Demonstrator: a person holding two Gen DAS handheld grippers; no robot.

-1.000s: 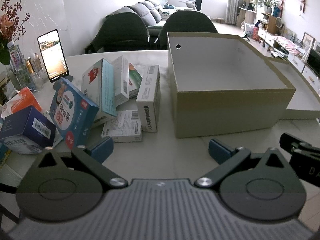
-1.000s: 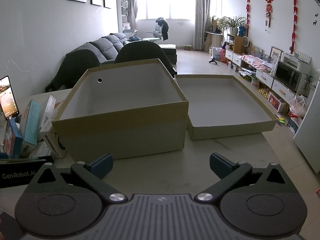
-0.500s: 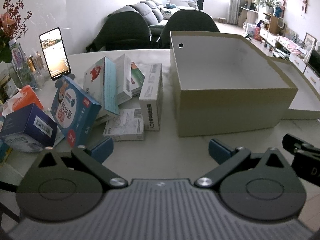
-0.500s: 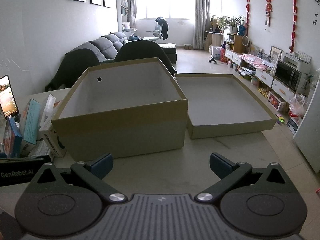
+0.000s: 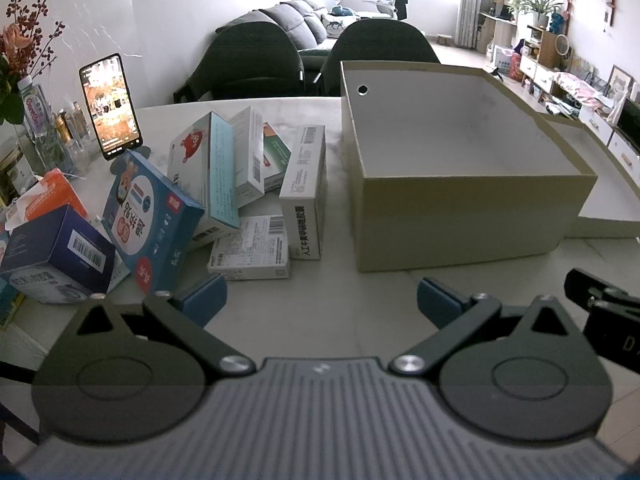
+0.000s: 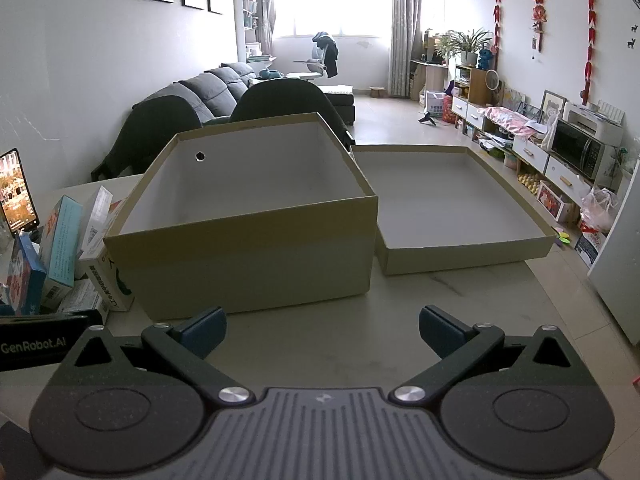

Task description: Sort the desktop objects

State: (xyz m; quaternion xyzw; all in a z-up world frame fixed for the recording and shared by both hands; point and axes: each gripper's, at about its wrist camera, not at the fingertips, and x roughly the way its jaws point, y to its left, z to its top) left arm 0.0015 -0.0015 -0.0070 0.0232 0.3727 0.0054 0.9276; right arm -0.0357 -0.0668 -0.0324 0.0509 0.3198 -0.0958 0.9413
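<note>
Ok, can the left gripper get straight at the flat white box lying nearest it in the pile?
Probably yes. The left gripper is open and empty, with bare table between it and the flat white box. The tilted blue box stands close on its left, so that side is tight.

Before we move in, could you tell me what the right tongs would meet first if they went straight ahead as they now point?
Most likely the near wall of the open cardboard box. The right tongs, open and holding nothing, point at it across bare tabletop, though the exact height is hard to judge.
</note>
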